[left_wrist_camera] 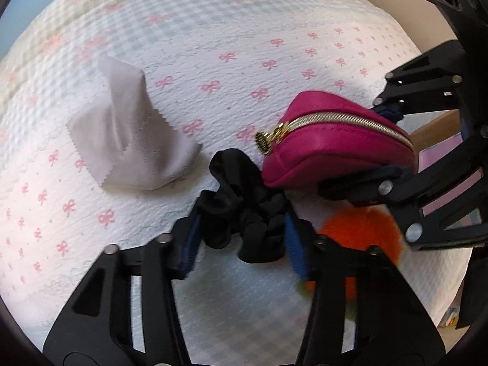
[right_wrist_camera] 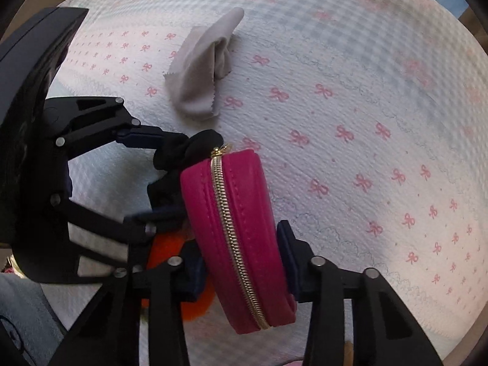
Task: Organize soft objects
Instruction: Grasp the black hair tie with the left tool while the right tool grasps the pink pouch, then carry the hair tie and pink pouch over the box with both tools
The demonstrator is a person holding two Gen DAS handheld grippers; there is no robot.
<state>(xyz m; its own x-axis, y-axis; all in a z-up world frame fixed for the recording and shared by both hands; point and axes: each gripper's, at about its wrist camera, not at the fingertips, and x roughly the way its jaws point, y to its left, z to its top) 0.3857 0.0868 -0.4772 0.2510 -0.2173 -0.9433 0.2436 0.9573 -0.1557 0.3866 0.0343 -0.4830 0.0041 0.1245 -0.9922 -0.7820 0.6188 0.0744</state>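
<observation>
- Above the bed (left_wrist_camera: 274,30): right gripper (right_wrist_camera: 244,253) fingers pinch magenta pouch (right_wrist_camera: 238,228) at mid-body; padded, light, compliant.
- Left gripper (left_wrist_camera: 244,231) fingers pinch black scrunchie (left_wrist_camera: 244,213); limp, likely slip-prone.
- Grey cloth (left_wrist_camera: 131,134) lies loose on bed; take a fold.

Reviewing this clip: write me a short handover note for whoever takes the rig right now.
Left gripper: shut on the black scrunchie, above the bedspread.
Right gripper: shut on the pink zip pouch, zipper closed, held just beside the scrunchie.
Grey cloth: crumpled, loose on the bedspread, untouched.
Orange fuzzy item: below the grippers, mostly hidden.
Done: two items picked up. Left: place both, then cloth and orange item.
</observation>
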